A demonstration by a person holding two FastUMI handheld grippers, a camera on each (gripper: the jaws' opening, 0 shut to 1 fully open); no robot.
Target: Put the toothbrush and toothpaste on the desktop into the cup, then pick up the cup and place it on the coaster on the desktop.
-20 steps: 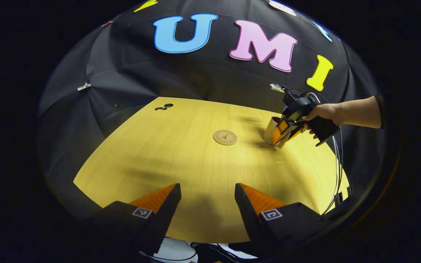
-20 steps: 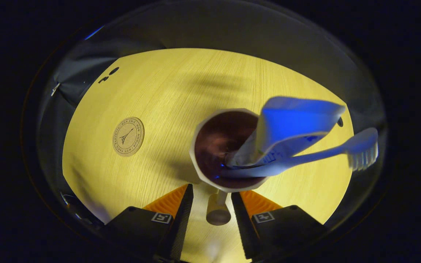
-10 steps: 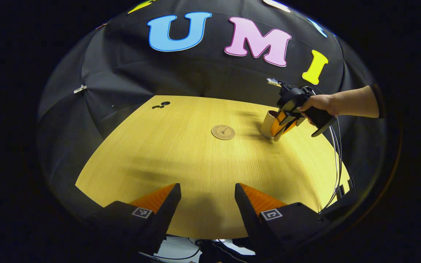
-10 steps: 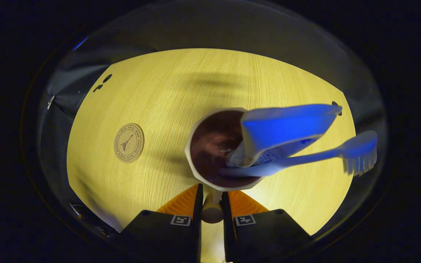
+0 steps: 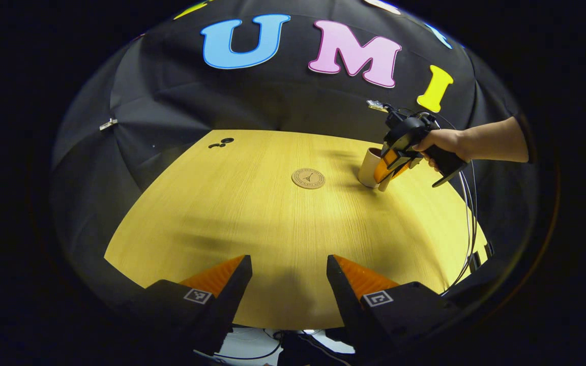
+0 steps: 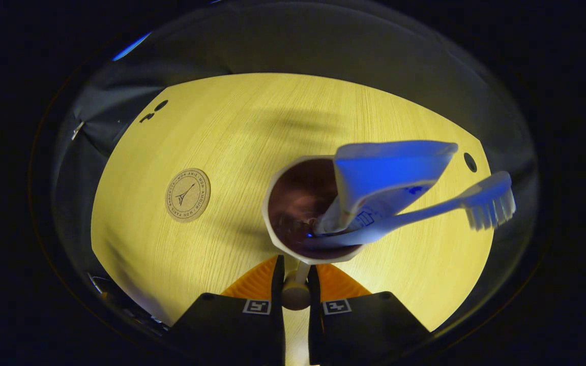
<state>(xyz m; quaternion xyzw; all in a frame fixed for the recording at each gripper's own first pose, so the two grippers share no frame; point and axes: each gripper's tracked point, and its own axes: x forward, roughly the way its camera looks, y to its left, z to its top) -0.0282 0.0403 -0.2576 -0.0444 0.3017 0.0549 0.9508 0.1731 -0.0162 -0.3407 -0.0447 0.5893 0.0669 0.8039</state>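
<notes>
1. The right gripper (image 6: 295, 284) is clamped on the handle (image 6: 295, 294) of the cream, faceted cup with a dark inside (image 6: 303, 213); both fingers press the handle from either side.
2. The blue-and-white toothpaste tube (image 6: 387, 175) and the pale blue toothbrush (image 6: 425, 211) already stand in the cup, leaning out over its rim to the right in the right gripper view, bristle end uppermost.
3. The round cork coaster with a printed tower (image 6: 187, 195) lies flat on the yellow wooden table (image 6: 232, 127), to the left of the cup and near it, with bare table between.
4. The left gripper (image 5: 289, 274) hangs with its jaws apart at the near table edge, holding nothing; the right hand (image 5: 443, 145) is the nearer to the coaster.
5. The next move is likely a lift and a short carry leftward.
</notes>
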